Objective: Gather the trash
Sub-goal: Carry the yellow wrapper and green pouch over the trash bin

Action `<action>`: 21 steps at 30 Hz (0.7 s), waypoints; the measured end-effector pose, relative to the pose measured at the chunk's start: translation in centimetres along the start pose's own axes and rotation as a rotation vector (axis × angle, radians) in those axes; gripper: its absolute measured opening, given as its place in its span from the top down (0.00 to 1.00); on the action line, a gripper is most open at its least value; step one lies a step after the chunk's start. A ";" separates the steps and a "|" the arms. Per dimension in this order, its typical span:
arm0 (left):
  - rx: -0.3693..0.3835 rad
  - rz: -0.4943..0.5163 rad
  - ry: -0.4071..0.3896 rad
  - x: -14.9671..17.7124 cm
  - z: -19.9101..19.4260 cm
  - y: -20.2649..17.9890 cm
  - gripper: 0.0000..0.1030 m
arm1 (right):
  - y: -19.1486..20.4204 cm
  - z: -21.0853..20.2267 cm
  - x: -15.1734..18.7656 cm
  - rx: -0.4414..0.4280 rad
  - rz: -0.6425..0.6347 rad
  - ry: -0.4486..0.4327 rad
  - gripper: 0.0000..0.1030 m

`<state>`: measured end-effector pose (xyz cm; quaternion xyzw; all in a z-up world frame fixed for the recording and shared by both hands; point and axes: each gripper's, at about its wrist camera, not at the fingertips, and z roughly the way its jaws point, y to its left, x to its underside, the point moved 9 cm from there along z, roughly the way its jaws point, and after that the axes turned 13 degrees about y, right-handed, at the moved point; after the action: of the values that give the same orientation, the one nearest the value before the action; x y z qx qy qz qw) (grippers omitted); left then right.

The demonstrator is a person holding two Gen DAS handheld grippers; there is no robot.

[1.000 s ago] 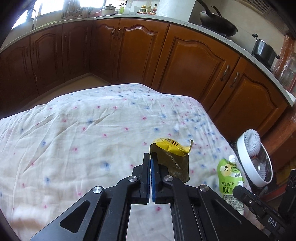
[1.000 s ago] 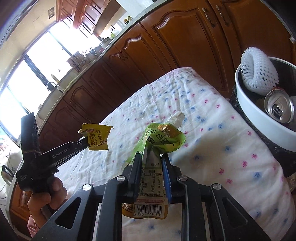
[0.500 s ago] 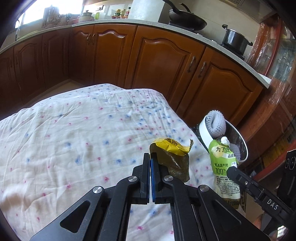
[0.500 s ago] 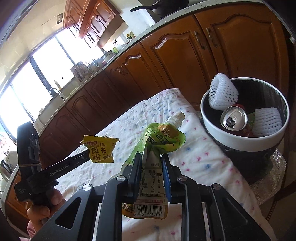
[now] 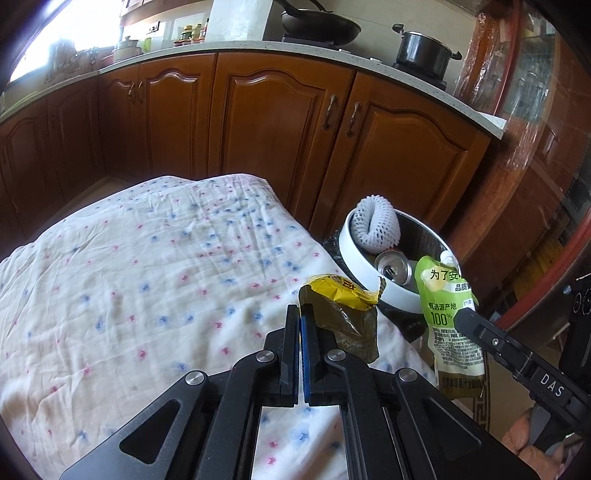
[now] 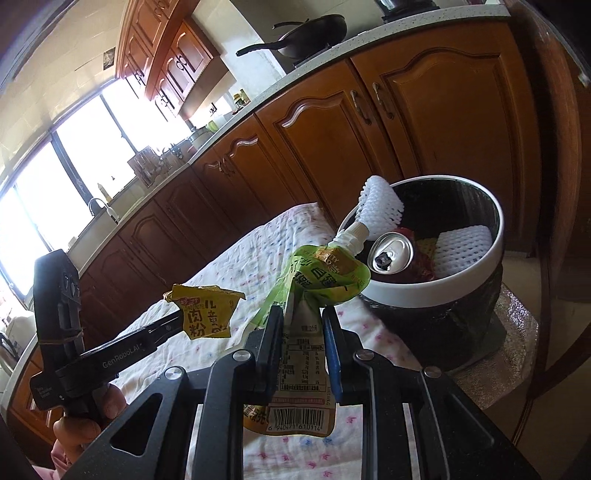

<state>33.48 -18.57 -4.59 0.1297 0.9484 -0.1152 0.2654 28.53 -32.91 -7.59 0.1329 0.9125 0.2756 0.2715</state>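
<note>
My left gripper (image 5: 303, 314) is shut on a yellow snack wrapper (image 5: 341, 308) and holds it above the table's right edge; the wrapper also shows in the right wrist view (image 6: 205, 312). My right gripper (image 6: 301, 314) is shut on a green drink pouch (image 6: 314, 280) with a white spout, held in the air close to the bin; the pouch also shows in the left wrist view (image 5: 448, 310). The trash bin (image 6: 461, 266) has a white rim and black liner and stands just off the table's right end. It holds a can (image 6: 391, 253) and white foam nets (image 6: 380, 206).
The table carries a white floral cloth (image 5: 147, 288). Brown kitchen cabinets (image 5: 277, 129) run behind it, with a wok (image 5: 319, 26) and pot (image 5: 423, 53) on the counter. A wooden chair frame (image 6: 554, 314) stands at the right of the bin.
Both grippers have moved right toward the bin with their trash still held. The bin now looks closer and fuller in both views.
</note>
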 end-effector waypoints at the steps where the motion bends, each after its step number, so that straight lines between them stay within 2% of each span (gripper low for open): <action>1: 0.001 0.008 0.001 -0.1 0.1 -0.4 1.00 | -0.4 -0.3 -0.1 0.003 0.004 -0.006 0.79; 21: 0.016 0.098 0.006 -3.0 2.0 -5.4 1.00 | -5.5 -3.4 -3.0 0.059 0.040 -0.088 0.79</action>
<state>35.27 -24.75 -3.84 0.1787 0.9407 -0.1094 0.2668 28.56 -40.05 -7.11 0.1709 0.9046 0.2478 0.3019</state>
